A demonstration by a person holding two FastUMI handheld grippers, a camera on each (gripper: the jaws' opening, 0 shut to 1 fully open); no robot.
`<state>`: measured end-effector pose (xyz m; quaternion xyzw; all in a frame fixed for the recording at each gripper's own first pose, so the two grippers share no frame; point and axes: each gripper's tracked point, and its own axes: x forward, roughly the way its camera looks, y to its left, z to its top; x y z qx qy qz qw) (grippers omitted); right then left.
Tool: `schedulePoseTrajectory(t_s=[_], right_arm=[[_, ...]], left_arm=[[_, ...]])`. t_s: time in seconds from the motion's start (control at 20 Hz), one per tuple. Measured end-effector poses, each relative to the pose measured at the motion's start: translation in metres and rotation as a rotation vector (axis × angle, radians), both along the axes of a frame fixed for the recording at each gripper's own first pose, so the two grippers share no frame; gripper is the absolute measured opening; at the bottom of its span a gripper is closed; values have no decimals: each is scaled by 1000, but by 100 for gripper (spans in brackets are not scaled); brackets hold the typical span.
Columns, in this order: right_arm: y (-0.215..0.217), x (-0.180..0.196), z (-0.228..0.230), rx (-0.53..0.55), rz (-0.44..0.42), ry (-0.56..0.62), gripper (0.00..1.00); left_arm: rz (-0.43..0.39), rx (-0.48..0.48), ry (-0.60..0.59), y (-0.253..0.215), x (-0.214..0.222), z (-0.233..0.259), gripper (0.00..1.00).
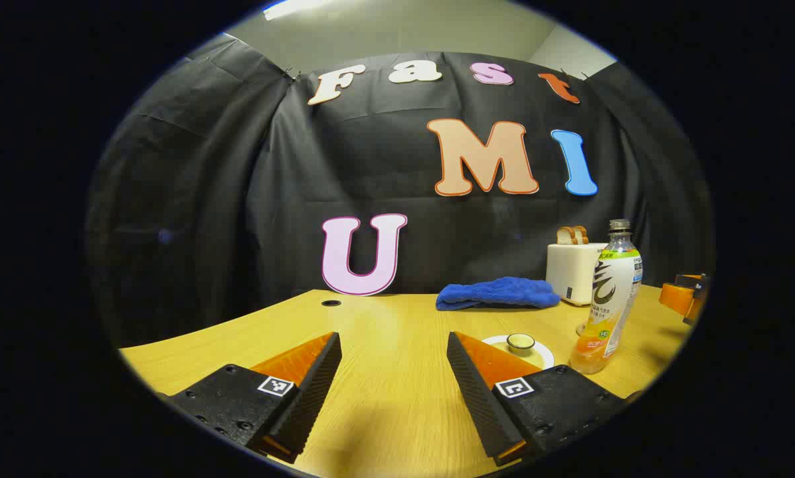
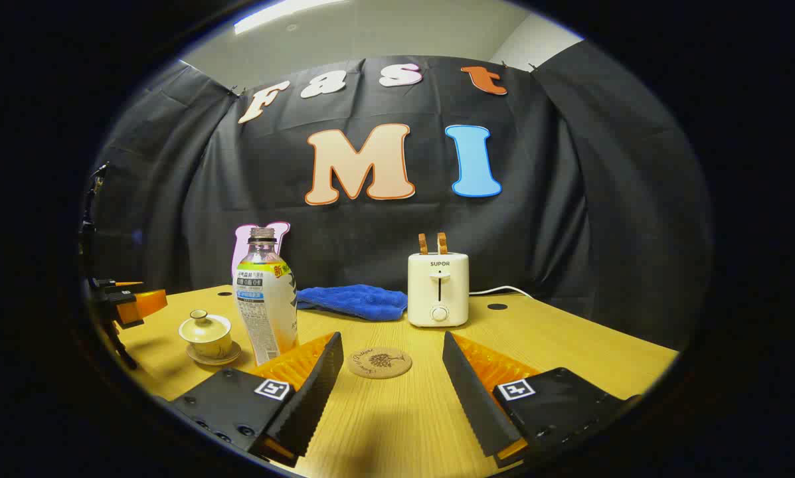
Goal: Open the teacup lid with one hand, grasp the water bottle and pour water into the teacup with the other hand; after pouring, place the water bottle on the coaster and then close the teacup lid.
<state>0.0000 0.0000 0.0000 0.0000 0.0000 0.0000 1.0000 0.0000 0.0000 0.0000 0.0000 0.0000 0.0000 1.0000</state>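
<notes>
Teacup point(image 2: 206, 334) lidded on saucer, left part of table point(image 2: 570, 345).
Bottle point(image 2: 265, 299) upright just right of cup, uncapped; coaster point(image 2: 379, 362) bare, near bottle's base, on table between right gripper point(image 2: 390, 372) fingers. Toaster point(image 2: 438, 289) and blue cloth point(image 2: 354, 301) farther back by wall. Both grippers low over table, fingers wide apart, holding nothing; left gripper point(image 1: 394, 372) well left of cup.
</notes>
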Motion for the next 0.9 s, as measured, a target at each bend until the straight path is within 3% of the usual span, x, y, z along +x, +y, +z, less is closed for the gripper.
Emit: schedulePoseTrajectory(t_s=[0.45,0.6,0.75,0.9], right_arm=[[0,0,0,0,1,-1,94],[0,0,0,0,1,-1,99],[-1,0,0,0,1,-1,94],[-1,0,-1,-1,1,-1,99]], left_arm=[[0,0,0,0,0,0,94],[0,0,1,0,0,0,94],[0,-1,1,1,-1,0,94],[1,-1,1,0,0,0,94]])
